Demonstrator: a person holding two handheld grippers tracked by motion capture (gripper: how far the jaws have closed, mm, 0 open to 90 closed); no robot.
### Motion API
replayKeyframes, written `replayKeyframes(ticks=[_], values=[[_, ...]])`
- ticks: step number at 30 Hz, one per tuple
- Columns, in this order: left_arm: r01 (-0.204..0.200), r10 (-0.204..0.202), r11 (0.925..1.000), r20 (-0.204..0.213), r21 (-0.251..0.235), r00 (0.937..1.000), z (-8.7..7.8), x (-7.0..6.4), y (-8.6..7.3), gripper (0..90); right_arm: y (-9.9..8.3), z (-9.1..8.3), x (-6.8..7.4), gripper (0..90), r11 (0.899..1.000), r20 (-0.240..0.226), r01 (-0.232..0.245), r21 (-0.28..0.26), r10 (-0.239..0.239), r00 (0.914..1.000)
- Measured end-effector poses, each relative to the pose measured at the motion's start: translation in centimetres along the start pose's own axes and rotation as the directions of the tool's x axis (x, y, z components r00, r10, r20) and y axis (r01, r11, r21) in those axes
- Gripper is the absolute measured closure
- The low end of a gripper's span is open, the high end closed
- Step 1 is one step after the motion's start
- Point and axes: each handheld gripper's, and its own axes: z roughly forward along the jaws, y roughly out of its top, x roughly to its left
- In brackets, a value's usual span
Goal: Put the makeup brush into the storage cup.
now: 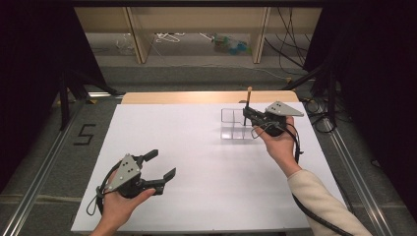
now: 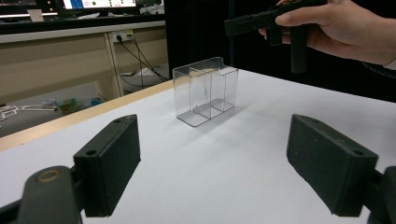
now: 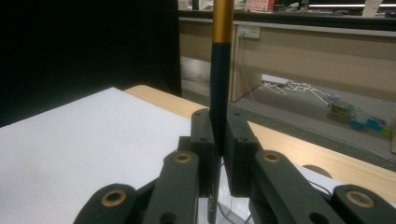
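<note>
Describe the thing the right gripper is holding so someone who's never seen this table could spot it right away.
Start at the white table and go to the clear plastic organizer near its far right edge. Just above it, the right gripper is shut on a pencil held upright. It is the one slim stick there, dark blue with a gold band toward the top.

Pen (image 3: pixel 219 88): dark barrel, gold upper band; you hold it upright, clamped.
Organizer (image 1: pixel 235 123): clear plastic, compartmented, standing on the white surface beneath your pen.
</note>
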Motion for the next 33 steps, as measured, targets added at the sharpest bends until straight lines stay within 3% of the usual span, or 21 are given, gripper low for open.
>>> replayKeyframes(ticks=[1, 4, 7, 11, 14, 24, 25, 26, 30, 31, 33], values=[[0.0, 0.0, 1.0, -0.001, 0.0, 1.0, 0.0, 0.01, 0.0, 17.2, 0.03, 0.11, -0.16, 84.0, 0.999, 0.01, 0.026, -0.02, -0.026, 0.9996], [0.014, -0.014, 0.9999, -0.002, -0.001, 0.9999, 0.0, -0.08, -0.03, 17.2, 0.08, 0.26, -0.14, 84.0, 0.999, 0.003, 0.027, -0.026, -0.027, 0.9996], [0.0, 0.0, 1.0, 0.0, 0.0, 1.0, 0.0, 0.01, 0.0, 17.2, 0.13, 0.36, -0.12, 84.0, 0.999, 0.007, 0.025, -0.03, -0.025, 0.9997], [0.01, -0.01, 1.0, -0.002, -0.001, 1.0, 0.0, -0.05, -0.02, 17.3, 0.19, 0.5, -0.13, 84.0, 0.999, 0.005, 0.025, -0.027, -0.025, 0.9997], [0.013, -0.013, 0.9999, -0.001, -0.001, 0.9999, 0.01, -0.07, -0.03, 17.2, 0.18, 0.59, 0.02, 84.0, 1.0, -0.003, -0.003, -0.016, 0.003, 1.0], [-0.001, 0.001, 1.0, 0.002, 0.0, 1.0, 0.01, 0.01, -0.01, 17.3, 0.39, 0.75, -0.06, 84.0, 1.0, 0.004, -0.002, -0.004, 0.002, 1.0], [0.0, 0.0, 1.0, 0.002, 0.001, 1.0, 0.01, 0.01, -0.01, 17.3, 0.41, 0.88, -0.23, 84.0, 0.999, 0.014, 0.022, -0.024, -0.022, 0.9997], [0.0, 0.0, 1.0, 0.001, 0.001, 1.0, 0.01, 0.01, -0.01, 17.3, 0.4, 0.87, -0.13, 84.0, 1.0, 0.006, 0.003, -0.015, -0.003, 1.0], [0.012, -0.012, 0.9999, 0.0, 0.0, 0.9999, 0.02, -0.05, -0.04, 17.2, 0.41, 0.99, -0.34, 84.0, 1.0, 0.013, 0.02, -0.022, -0.02, 0.9997], [0.011, -0.011, 0.9999, 0.0, 0.0, 0.9999, 0.02, -0.05, -0.04, 17.2, 0.41, 0.95, -0.2, 84.0, 1.0, 0.005, -0.006, -0.003, 0.006, 1.0], [0.006, -0.006, 1.0, 0.001, 0.001, 1.0, 0.03, -0.02, -0.04, 17.3, 0.42, 1.02, -0.29, 84.0, 1.0, 0.01, 0.001, -0.007, -0.001, 1.0]])
